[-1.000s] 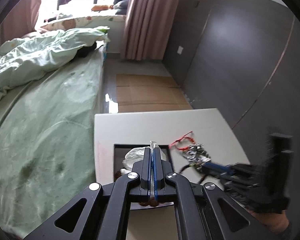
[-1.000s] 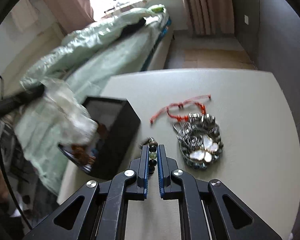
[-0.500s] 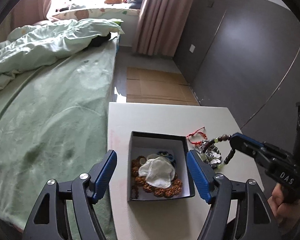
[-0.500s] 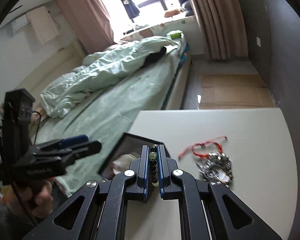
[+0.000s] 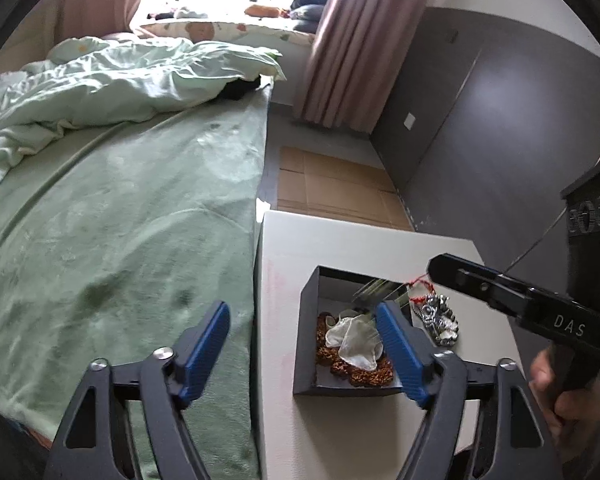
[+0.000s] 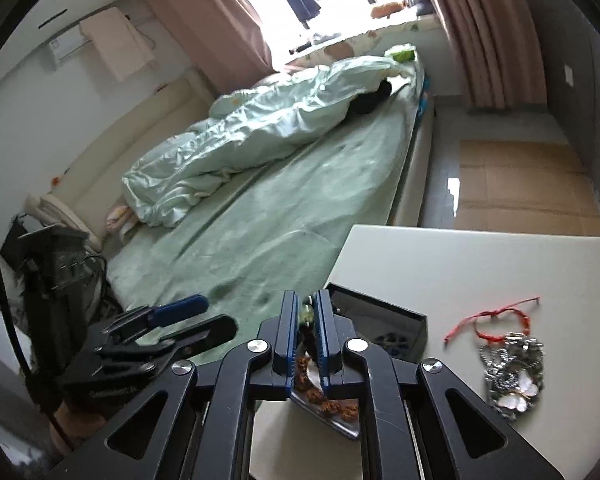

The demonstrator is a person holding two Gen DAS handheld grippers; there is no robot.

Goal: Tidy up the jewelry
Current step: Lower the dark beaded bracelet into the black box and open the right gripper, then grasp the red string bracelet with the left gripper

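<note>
A black open box (image 5: 307, 320) stands on the white table (image 5: 340, 432). It holds a brown bead bracelet (image 5: 356, 374) and a white pouch (image 5: 354, 340). My left gripper (image 5: 304, 344) is wide open and empty, its right finger over the box. My right gripper (image 6: 306, 320) is shut on a dark and green bead bracelet (image 6: 305, 314) above the box (image 6: 380, 312); it shows in the left wrist view (image 5: 444, 270). A red string bracelet (image 6: 496, 320) and a silver butterfly piece (image 6: 514, 372) lie on the table right of the box.
A bed with a green sheet (image 5: 120, 220) runs along the table's left edge. A dark wall (image 5: 480, 140) is to the right, with cardboard on the floor (image 5: 332, 188) beyond the table.
My left gripper let go of the white pouch into the box, opened wide and drew back. My right gripper lifted the bead bracelet off the table and carried it left over the box.
</note>
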